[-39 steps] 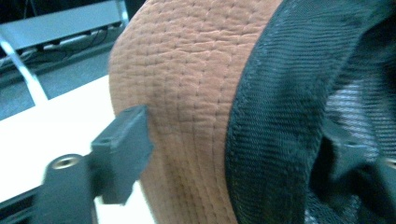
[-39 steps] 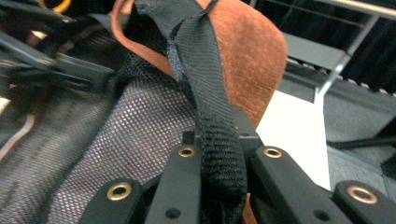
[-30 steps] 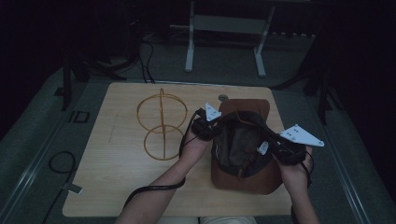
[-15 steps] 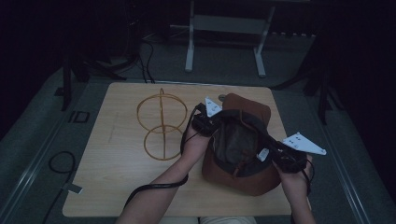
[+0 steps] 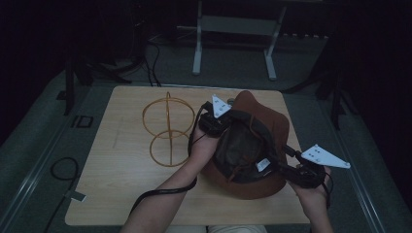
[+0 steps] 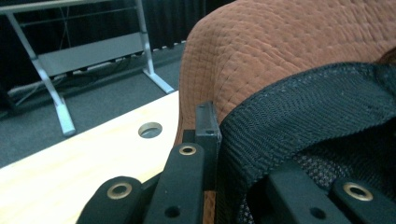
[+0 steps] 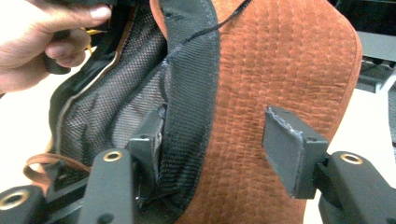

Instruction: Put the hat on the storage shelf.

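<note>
The brown hat (image 5: pixel 262 131) lies upside down on the worktop (image 5: pixel 121 194), beside a wire stand (image 5: pixel 167 128). The left tongs (image 5: pixel 228 116) are clamped on its black inner band, lifting it. The right tongs (image 7: pixel 219 140) have just been opening, with the brim between them. Next, I think, the right tongs need a new grip.

We can't see the hat's (image 5: pixel 265 121) far brim in the high view; the crown hides it. In the left gripper view, the hat's band (image 6: pixel 299 112) covers one pad, and the frame's edge cuts the hat off top and right. In the right gripper view the hat runs off the top edge. Room behind the worktop (image 5: pixel 111 184) too dark to read. Wire stand's (image 5: pixel 167 128) base joints too small to tell.
</note>
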Tool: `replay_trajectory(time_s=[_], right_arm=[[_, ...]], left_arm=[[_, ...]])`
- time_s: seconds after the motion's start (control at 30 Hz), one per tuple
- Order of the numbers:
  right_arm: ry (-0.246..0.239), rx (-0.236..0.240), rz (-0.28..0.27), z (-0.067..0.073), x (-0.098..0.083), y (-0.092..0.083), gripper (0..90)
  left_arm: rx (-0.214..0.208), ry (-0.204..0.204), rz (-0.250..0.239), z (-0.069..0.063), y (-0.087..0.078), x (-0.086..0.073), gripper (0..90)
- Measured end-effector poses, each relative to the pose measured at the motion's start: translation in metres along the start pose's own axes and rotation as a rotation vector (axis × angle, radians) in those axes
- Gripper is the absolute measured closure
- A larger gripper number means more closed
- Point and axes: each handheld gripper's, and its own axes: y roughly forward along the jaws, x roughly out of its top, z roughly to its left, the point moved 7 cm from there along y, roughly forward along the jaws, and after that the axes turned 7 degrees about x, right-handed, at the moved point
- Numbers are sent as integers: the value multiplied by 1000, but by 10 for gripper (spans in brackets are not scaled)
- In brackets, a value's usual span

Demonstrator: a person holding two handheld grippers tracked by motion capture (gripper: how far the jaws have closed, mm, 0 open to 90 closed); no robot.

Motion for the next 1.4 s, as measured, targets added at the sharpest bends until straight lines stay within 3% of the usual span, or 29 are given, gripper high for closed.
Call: replay_trajectory(time_s=[0.07,0.13,0.2,0.3,0.5,0.63,0.7,0.87,0.97,1.03,1.17,1.33,1.4], right_arm=[[-3,25,4,2,0,-5,383],[-7,46,0,5,1,-12,351],[-20,47,-1,2,2,-20,333],[-33,-14,13,-15,-1,-30,362],[-9,-98,46,-53,-10,-40,428],[13,-90,45,-66,-13,-36,475],[30,-70,37,-66,-12,-32,485],[-3,49,27,-38,-7,-18,485],[-18,105,31,-24,-4,-11,475],[-45,163,24,-7,1,-1,455],[-61,254,13,15,11,16,407],[-70,316,-12,31,19,28,388],[-71,347,-28,39,26,36,381]], left_arm=[[18,-1,-5,2,-2,0,871],[-16,-32,-31,6,-5,1,870],[-29,-25,-46,7,-9,1,870],[-57,-27,-58,8,-16,2,870],[-243,-32,-153,5,-39,9,869],[-433,-21,-257,0,-55,11,866],[-477,-10,-277,-3,-60,11,866],[-590,-20,-316,-10,-72,9,866],[-621,-3,-325,-15,-77,9,866],[-629,24,-333,-18,-79,9,866],[-648,29,-341,-27,-83,11,866],[-651,57,-346,-38,-85,12,866],[-662,81,-351,-50,-87,14,866]])
